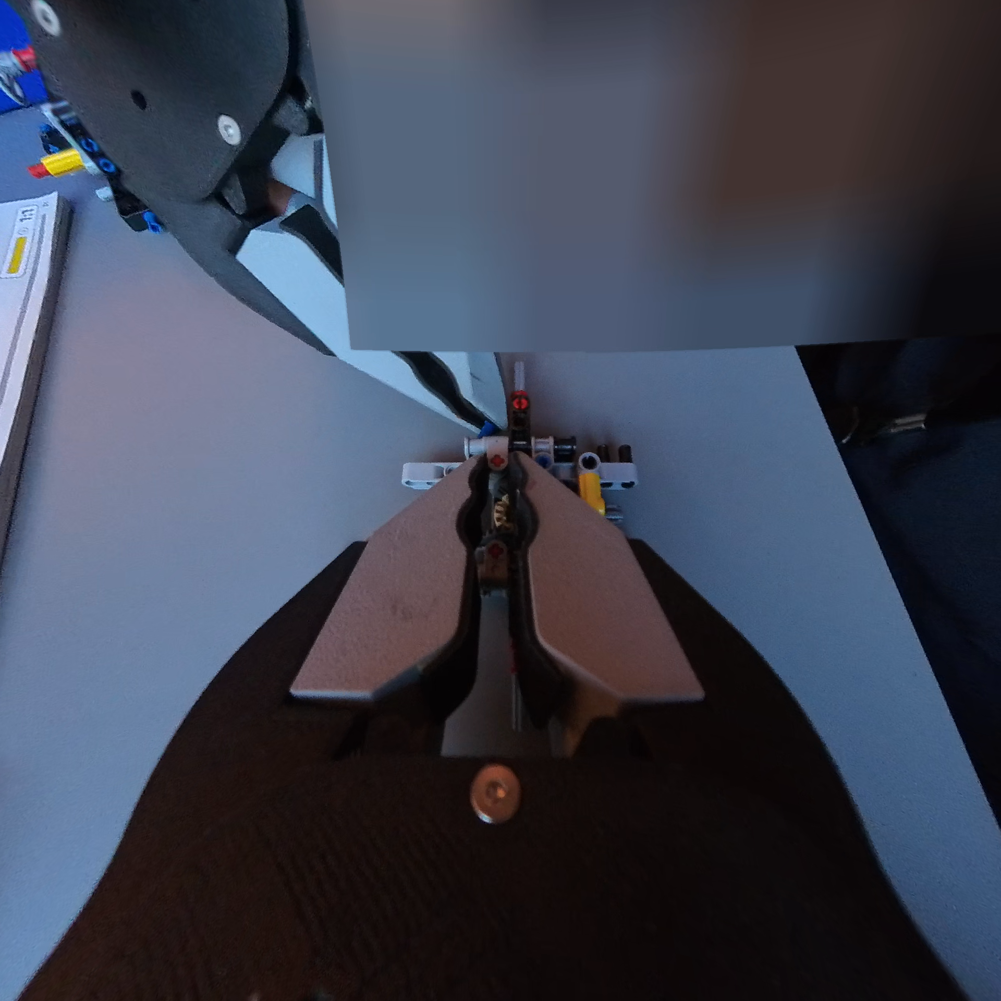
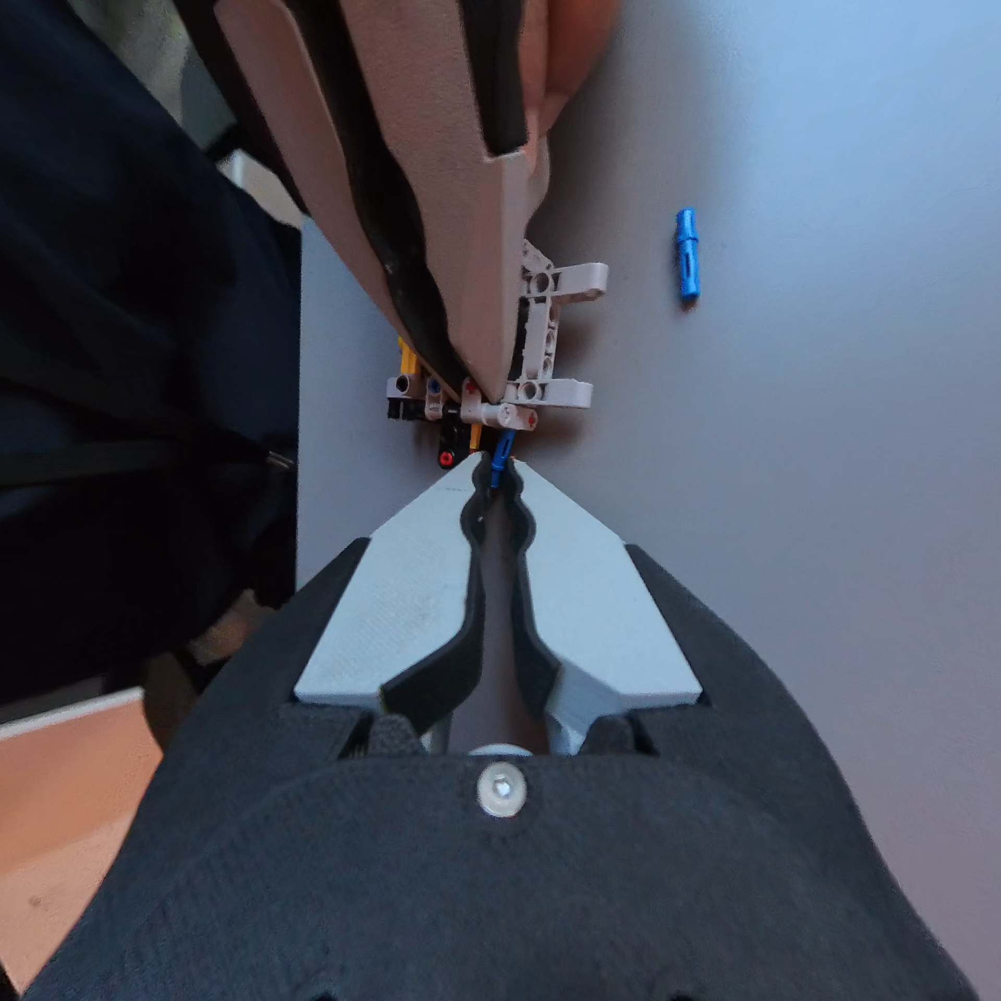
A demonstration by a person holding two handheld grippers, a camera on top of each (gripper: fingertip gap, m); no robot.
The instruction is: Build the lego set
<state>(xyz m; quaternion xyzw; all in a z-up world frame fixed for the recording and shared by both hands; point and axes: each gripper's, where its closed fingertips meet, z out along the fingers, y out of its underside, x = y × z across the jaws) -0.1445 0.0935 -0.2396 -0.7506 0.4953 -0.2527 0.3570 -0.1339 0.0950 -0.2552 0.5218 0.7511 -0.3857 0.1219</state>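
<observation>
1. The left tool (image 1: 498, 460) has tan fingers (image 1: 411, 585) nearly closed on the toy-brick assembly (image 1: 541, 460); its black pads press on a narrow part of the assembly with a tan gear and red axle ends.
2. The assembly rests on the grey desk (image 1: 216, 487), near the desk edge. It has light grey beams, black pins, a yellow connector (image 1: 591, 487) and a black arm with a red end (image 1: 520, 402).
3. The right tool (image 2: 494, 466) has light blue fingers (image 2: 411, 585) closed on a small blue pin (image 2: 501, 455); the free end of the pin is just beside a grey connector of the assembly.
4. Beyond the assembly, a second blue pin (image 2: 688, 254) lies alone on the desk, well apart.
5. Further from the assembly are an open booklet (image 1: 27, 303) and more brick parts (image 1: 81, 157).
</observation>
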